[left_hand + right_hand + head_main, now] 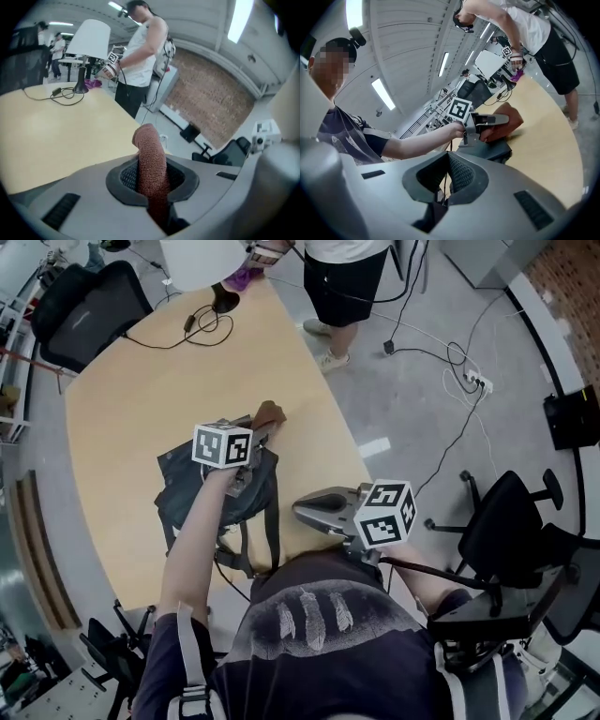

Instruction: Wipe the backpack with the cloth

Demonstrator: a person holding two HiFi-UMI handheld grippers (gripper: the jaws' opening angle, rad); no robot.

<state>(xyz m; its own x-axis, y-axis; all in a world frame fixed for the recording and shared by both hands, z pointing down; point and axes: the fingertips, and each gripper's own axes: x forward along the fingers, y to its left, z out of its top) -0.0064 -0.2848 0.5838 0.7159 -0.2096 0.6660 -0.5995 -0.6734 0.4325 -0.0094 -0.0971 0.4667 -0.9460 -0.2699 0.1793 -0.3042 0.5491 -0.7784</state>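
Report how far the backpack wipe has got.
Done: the cloth is picked up and clamped in the left gripper. In hand: that gripper holds it at the far edge of the backpack on the table; contact is unclear. Left: the wiping itself, since no wiped area can be told. The right gripper is shut and empty, off to the side.

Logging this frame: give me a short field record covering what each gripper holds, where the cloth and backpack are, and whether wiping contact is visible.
left gripper: shut on the cloth, held over the backpack's far end
right gripper: shut, nothing between its jaws, at the table's near edge, right of the backpack
cloth: reddish-brown, sticking out past the left jaws
backpack: dark, lying on the table, straps toward the wearer
contact: cannot tell whether the cloth touches the backpack
background: lamp and a standing person at the far end
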